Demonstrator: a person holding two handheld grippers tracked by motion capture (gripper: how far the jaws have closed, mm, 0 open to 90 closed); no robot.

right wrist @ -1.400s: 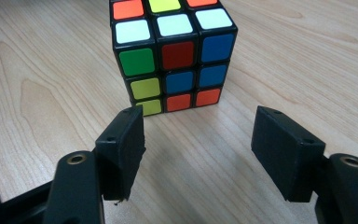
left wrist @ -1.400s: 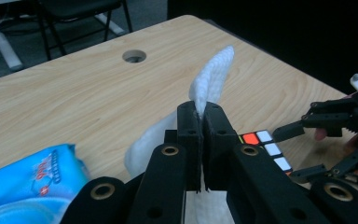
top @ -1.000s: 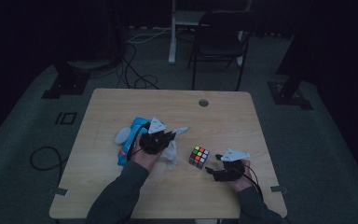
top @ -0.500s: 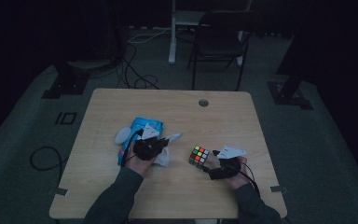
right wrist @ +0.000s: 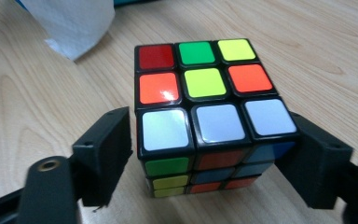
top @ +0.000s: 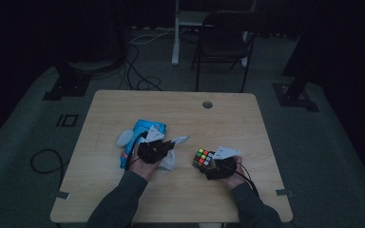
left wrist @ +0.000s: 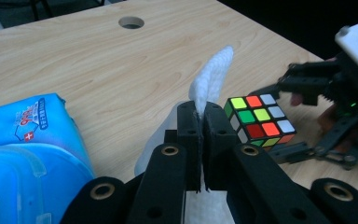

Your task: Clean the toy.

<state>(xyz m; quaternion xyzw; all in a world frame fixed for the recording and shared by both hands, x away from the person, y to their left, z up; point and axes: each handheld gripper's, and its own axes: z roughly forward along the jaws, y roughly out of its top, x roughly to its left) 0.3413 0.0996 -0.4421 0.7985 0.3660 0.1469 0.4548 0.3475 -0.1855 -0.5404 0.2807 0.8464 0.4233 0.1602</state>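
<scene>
The cube (right wrist: 209, 116) sits on the bench (top: 180, 114) near the person's right hand, between the jaws of the right tool (top: 215, 164). In the right gripper view one jaw stands a small gap off the cube's side, while the other looks to be at or very near the opposite side; these jaws have just been closing, with the cube between them, and I judge they do not press it yet. The likely trouble is that they close off centre: the nearer jaw would meet first and push the cube along the smooth wood or turn it, so the grip lands on a corner and slips. A grip on the lower rows only could also twist a layer.

Just beside the cube, the left tool (left wrist: 200, 140) has its jaws together, clamped on a white wipe (left wrist: 212, 79) that stands up from between them and hangs loose below. If the cube is meant to be wiped while loosely held, the rubbing could knock it free. The loose wipe could drag on the bench, or snag the blue wipe pack (left wrist: 32, 140) at the left and pull it along
</scene>
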